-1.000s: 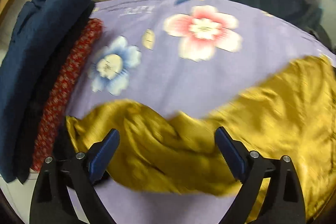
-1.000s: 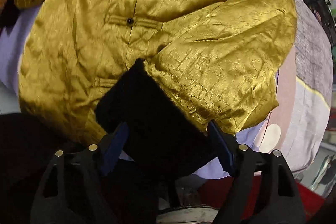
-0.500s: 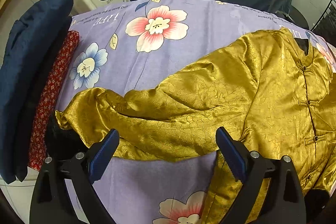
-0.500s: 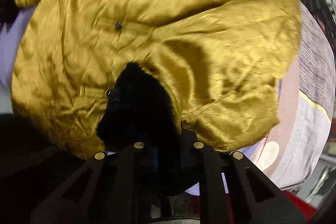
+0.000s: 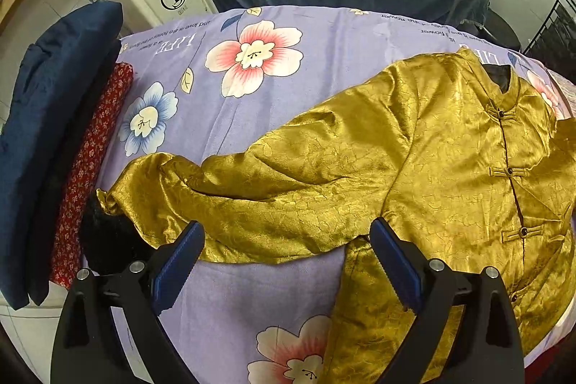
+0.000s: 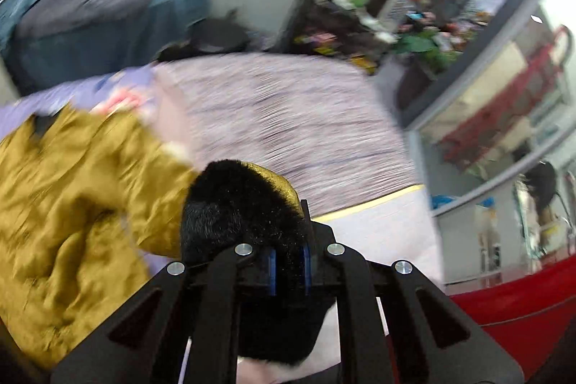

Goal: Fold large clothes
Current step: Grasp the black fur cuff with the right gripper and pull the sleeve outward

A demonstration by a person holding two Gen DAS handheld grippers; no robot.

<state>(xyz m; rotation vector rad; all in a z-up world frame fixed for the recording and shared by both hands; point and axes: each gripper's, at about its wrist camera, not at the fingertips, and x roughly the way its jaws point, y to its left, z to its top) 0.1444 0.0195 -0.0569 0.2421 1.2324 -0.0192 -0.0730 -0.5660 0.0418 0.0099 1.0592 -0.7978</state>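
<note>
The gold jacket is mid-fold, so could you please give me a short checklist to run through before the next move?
1. Right gripper shut on the black fur cuff: ok.
2. Left gripper open and free above the left sleeve: ok.
3. Gold jacket front up, frog buttons fastened: ok.
4. Folded stack beside the sleeve end, apart from the jacket body: ok.
5. Right sleeve's lie: cannot tell, right wrist view blurred.

Blur smears the gold jacket (image 6: 72, 204); black cuff (image 6: 237, 204) hides the right claw's (image 6: 288, 261) pads.
</note>
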